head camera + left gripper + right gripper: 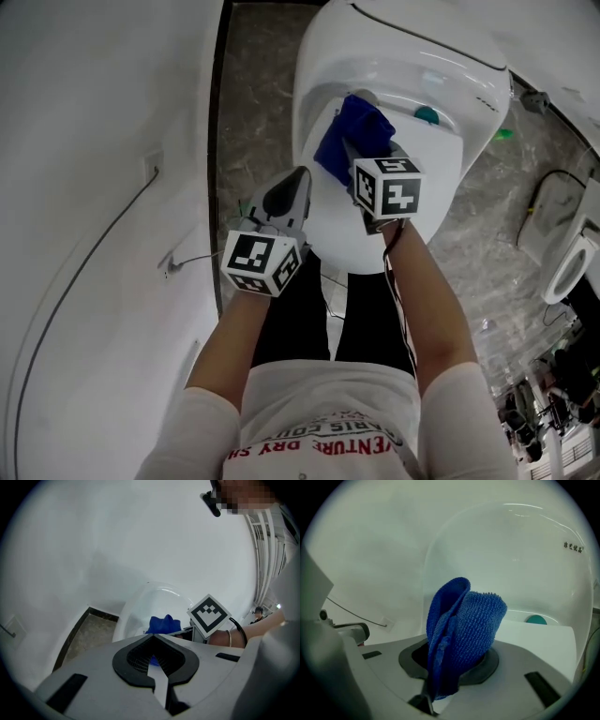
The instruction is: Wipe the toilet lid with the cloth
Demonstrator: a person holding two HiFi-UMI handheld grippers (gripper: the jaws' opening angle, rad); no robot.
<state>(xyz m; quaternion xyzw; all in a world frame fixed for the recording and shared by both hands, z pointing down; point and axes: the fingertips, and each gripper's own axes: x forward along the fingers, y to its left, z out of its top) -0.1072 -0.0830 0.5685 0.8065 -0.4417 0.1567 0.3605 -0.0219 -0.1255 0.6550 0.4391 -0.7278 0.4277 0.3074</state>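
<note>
Wiping is judged to be at its start or in an early pass. The cloth [464, 630], blue and nubbly, is pinched by the right gripper [367, 155]. The jaws are closed on a bunched fold, so most of the cloth stands proud ahead of the tips. In the head view it is seen over the far left part of the toilet lid [339, 236], near the hinge end and a small teal thing [427, 114]. Contact between cloth and lid cannot be confirmed from any view.

Left gripper [298, 183]: jaws drawn together, nothing held. It is positioned just off the lid's near left edge, apart from the cloth.

Notes on doing the step well (judgement only):
- The right gripper should be tilted down so that the free bulge of cloth, not the hard tips, is pressed to the lid. The plastic could be scratched otherwise.
- Light, even pressure is called for. The fold is held by a narrow bite and could be dragged out if pressed hard.
- Strokes are best laid from the hinge end toward the front edge, overlapped, with the rounded edges followed.
- The left gripper is best held clear of the stroke path. The lid looks shut and flat, so steadying is unlikely to be needed.
- The teal thing should be skirted.
</note>
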